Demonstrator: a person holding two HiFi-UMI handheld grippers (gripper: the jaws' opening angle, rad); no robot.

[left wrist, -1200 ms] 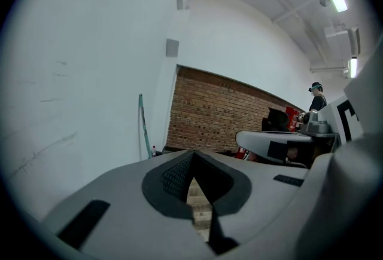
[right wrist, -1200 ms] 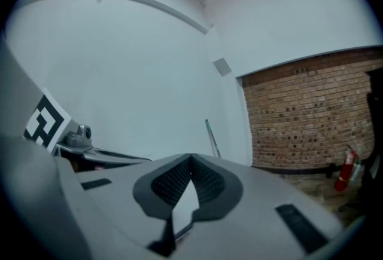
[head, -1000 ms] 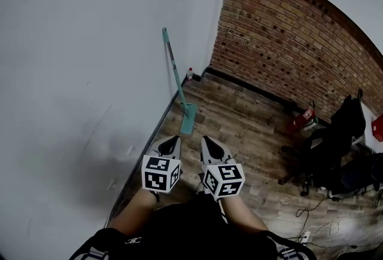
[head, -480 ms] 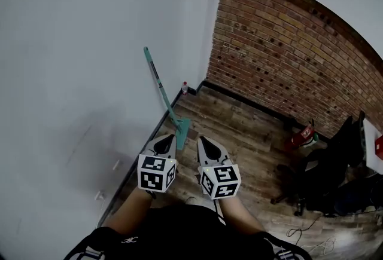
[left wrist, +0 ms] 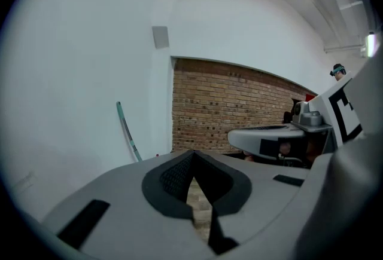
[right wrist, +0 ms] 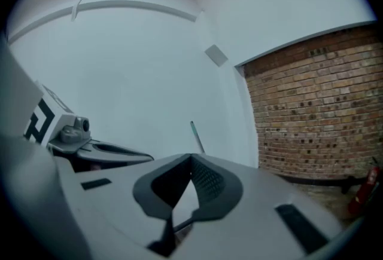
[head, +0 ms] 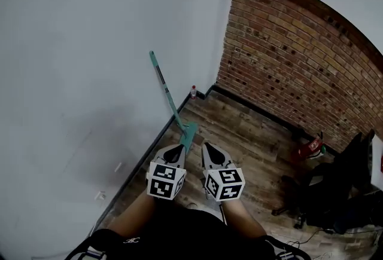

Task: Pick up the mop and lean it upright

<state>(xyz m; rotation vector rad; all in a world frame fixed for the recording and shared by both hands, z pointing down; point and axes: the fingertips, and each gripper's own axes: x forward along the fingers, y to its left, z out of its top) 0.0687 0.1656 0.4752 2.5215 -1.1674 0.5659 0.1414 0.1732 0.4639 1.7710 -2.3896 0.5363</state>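
Observation:
The mop (head: 165,89) has a teal handle and leans upright against the white wall, its flat teal head (head: 189,133) on the wood floor by the baseboard. Its handle also shows in the left gripper view (left wrist: 125,131) and the right gripper view (right wrist: 196,135). My left gripper (head: 178,149) is shut and holds nothing; its tip points at the mop head from just short of it. My right gripper (head: 209,147) is beside it, also shut and holding nothing. Seen from their own cameras, the left gripper (left wrist: 192,154) and the right gripper (right wrist: 191,158) have their jaws together, nothing between them.
A small bottle (head: 192,91) stands in the corner where the white wall meets the brick wall (head: 287,61). A red fire extinguisher (head: 311,148) and a black office chair (head: 323,190) sit at the right, with cables on the floor near them.
The head view has swung a little, and the grippers now sit closer to the mop head. The mop stays leaning on the wall. Both grippers stay shut.

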